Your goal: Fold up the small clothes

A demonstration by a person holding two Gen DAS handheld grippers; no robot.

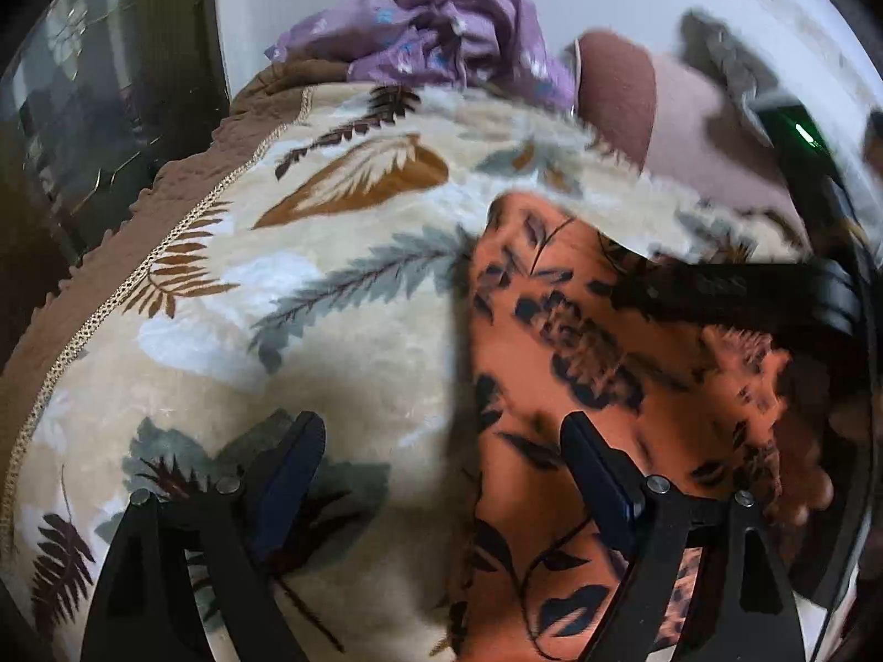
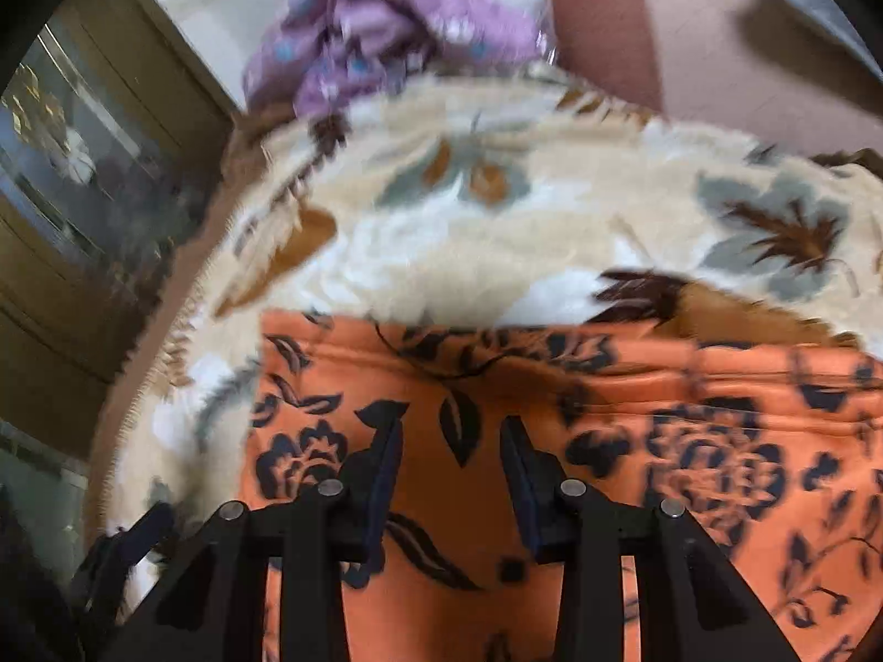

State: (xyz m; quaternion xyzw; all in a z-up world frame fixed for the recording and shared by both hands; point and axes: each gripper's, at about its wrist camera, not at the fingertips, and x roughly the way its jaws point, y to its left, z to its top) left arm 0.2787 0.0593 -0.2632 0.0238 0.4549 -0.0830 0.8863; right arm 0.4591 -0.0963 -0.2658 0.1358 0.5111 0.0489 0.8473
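Note:
An orange cloth with a black flower print (image 2: 634,430) lies spread on a cream leaf-patterned blanket (image 2: 469,254). My right gripper (image 2: 450,425) hovers over the cloth's near-left part. Its jaws stand partly apart, with only flat cloth showing in the gap. In the left wrist view the orange cloth (image 1: 557,331) fills the right half. My left gripper (image 1: 441,425) is wide open astride the cloth's left edge, one finger over the blanket (image 1: 221,287) and one over the cloth. A blurred black bar, probably the right gripper (image 1: 761,287), crosses the cloth at the right.
A crumpled purple garment (image 1: 441,27) lies at the blanket's far edge, beside a brown-pink cushion (image 1: 623,94). The blanket's brown trimmed border (image 1: 110,254) runs down the left. Beyond it stands a dark wooden cabinet with glass (image 2: 83,176).

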